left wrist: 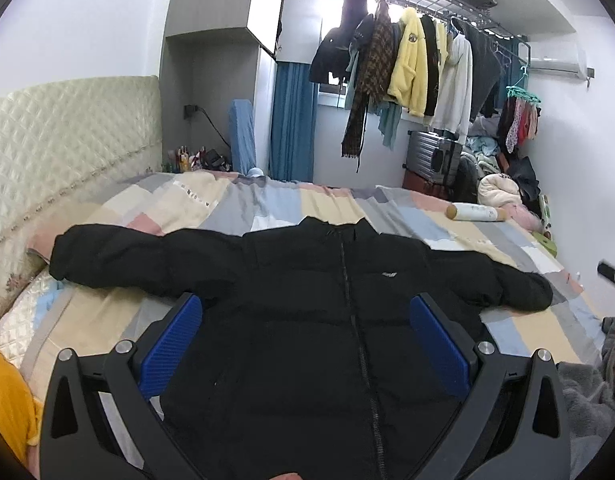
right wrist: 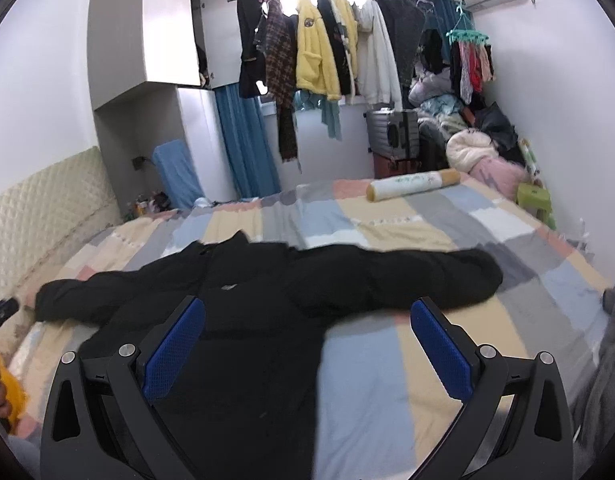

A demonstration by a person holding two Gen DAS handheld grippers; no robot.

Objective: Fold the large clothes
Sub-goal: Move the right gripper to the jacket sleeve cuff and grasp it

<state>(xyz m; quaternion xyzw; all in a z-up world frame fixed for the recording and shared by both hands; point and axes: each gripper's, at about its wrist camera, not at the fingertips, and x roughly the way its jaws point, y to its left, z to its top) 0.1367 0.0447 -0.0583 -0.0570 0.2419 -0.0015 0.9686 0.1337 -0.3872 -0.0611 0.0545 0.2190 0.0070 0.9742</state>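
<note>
A large black puffer jacket [left wrist: 315, 292] lies flat, front up, zipped, on the bed with both sleeves spread out to the sides. It also shows in the right wrist view [right wrist: 247, 320]. My left gripper [left wrist: 306, 312] is open and empty, held above the jacket's body near the zip. My right gripper [right wrist: 307, 316] is open and empty, above the jacket's right side edge, under the right sleeve [right wrist: 427, 276]. The tip of the right gripper shows at the left wrist view's right edge [left wrist: 611, 274].
The bed has a pastel patchwork cover [right wrist: 427, 224] and a quilted headboard [left wrist: 67, 140] on the left. A white roll [right wrist: 411, 186] lies at the far side. Clothes hang on a rack [right wrist: 327, 40] beyond. A grey fleece [left wrist: 587, 396] lies at the near right.
</note>
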